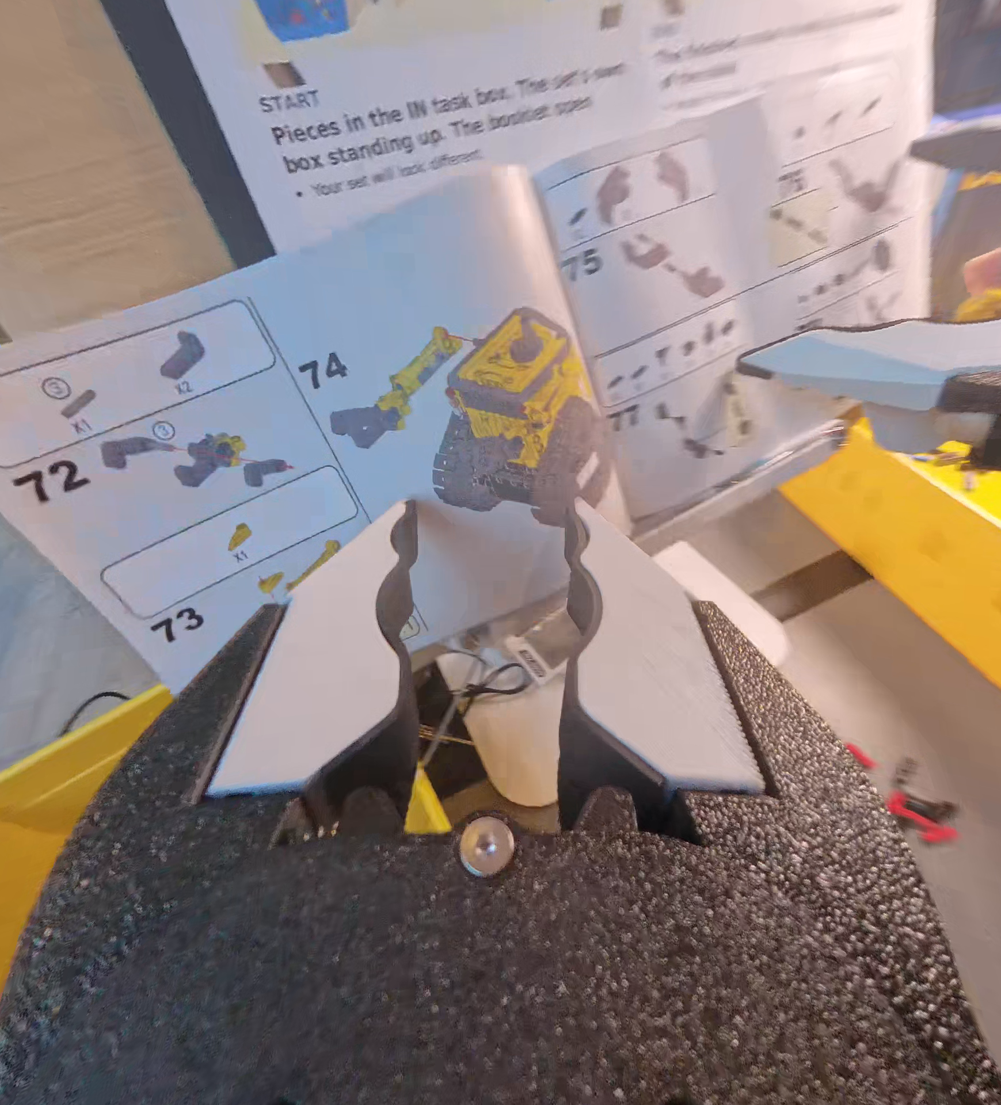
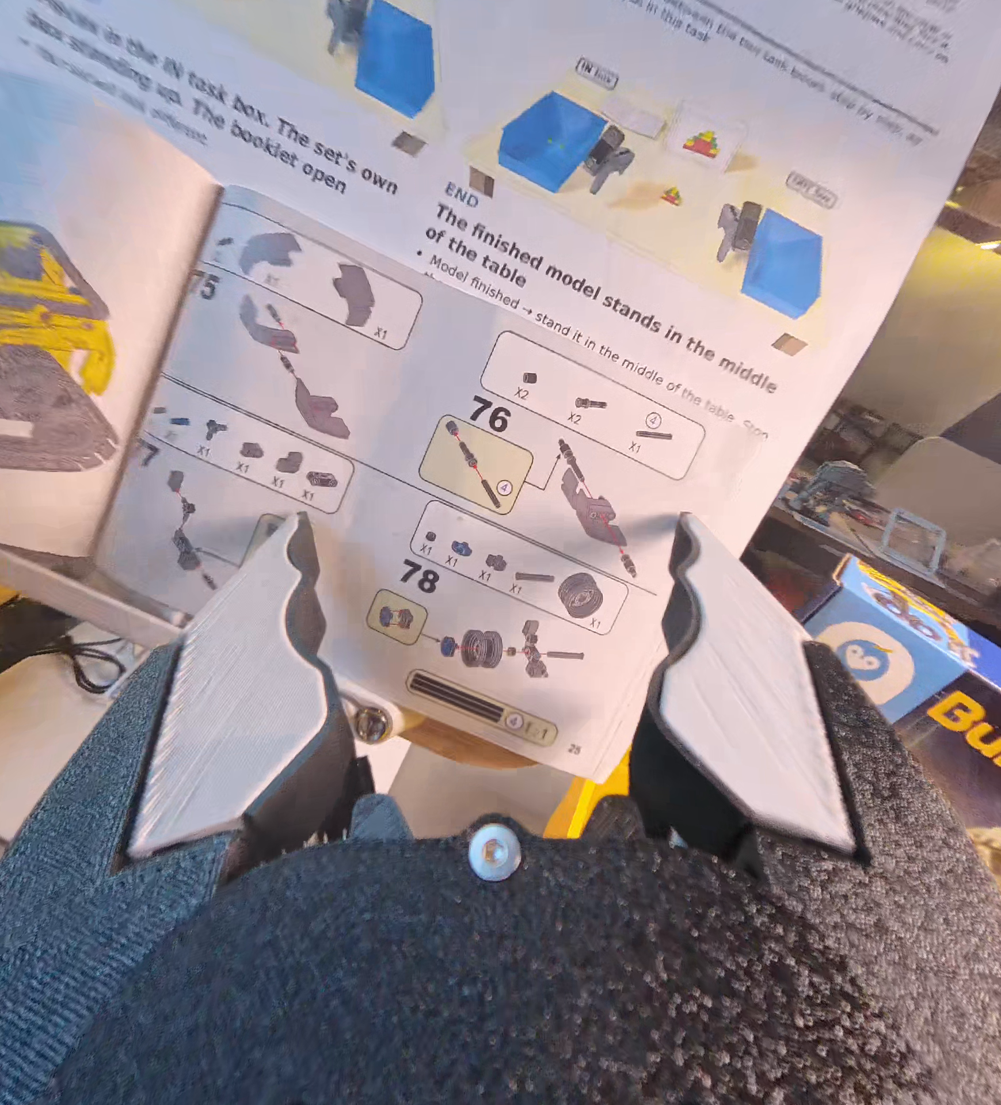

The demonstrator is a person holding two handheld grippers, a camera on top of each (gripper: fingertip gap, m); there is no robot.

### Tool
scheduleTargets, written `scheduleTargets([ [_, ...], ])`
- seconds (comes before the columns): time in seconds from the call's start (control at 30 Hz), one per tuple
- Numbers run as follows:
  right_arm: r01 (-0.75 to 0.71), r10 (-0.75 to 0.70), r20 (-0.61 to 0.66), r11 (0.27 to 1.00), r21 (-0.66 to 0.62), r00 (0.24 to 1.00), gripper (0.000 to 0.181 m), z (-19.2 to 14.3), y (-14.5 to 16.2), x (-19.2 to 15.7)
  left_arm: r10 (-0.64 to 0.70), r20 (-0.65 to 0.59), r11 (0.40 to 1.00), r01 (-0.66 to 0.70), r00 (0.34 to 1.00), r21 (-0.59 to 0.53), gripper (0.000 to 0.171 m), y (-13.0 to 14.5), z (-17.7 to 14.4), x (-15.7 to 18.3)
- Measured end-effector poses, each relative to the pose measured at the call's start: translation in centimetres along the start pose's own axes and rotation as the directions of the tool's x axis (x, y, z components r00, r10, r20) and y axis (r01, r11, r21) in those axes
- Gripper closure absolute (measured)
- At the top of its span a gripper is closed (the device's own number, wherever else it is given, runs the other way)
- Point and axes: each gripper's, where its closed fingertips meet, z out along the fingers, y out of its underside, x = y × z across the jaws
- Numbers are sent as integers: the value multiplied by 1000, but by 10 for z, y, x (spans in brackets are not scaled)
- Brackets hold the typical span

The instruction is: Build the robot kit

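Booklet (image 1: 318,382) stands open and upright toward the back of the tabletop, its spread of build-step diagrams facing us; we see the same booklet (image 2: 366,418) in the right wrist view, with a large white printed sheet (image 2: 605,179) standing right behind it. Left gripper (image 1: 489,526) hangs just in front of the booklet's lower edge, fingers spread with a clear gap, nothing between them. Below that gap we see a white stand (image 1: 522,753) with thin black cables, apparently propping the booklet. Right gripper (image 2: 489,526) also faces the booklet's right-hand page, fingers spread wide, holding nothing; we cannot tell whether its tips touch the paper. In the left wrist view the right gripper (image 1: 904,371) comes in from the right edge, near the booklet's right page. Yellow bin (image 1: 934,568) sits at the right side of the tabletop, another yellow bin (image 1: 37,837) at the left. Small red and black pieces (image 1: 916,807) lie on the bare tabletop (image 1: 844,687) at the right. Blue product box (image 2: 934,687) sits right of the booklet.
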Motion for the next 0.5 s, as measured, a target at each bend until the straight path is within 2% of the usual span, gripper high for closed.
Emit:
scheduleTargets([
  [0.13,-21,21,-8,1000,15,1000,68,8,1,-4,164,82,986,-165,983,4,126,2,17,-17],
  [0.2,-20,20,11,999,35,1000,83,5,0,-11,200,100,979,-203,975,19,126,1,17,-18],
  [0.3,30,-33,43,998,63,999,112,1,-1,-25,186,98,980,-192,978,50,127,2,15,-17],
  [0.37,50,-59,113,996,80,992,130,-3,-4,-37,169,81,983,-174,982,62,128,2,13,-17],
  [0.5,31,-56,249,994,101,967,155,-11,-8,-55,103,38,992,-106,994,73,126,-3,4,-16],
])
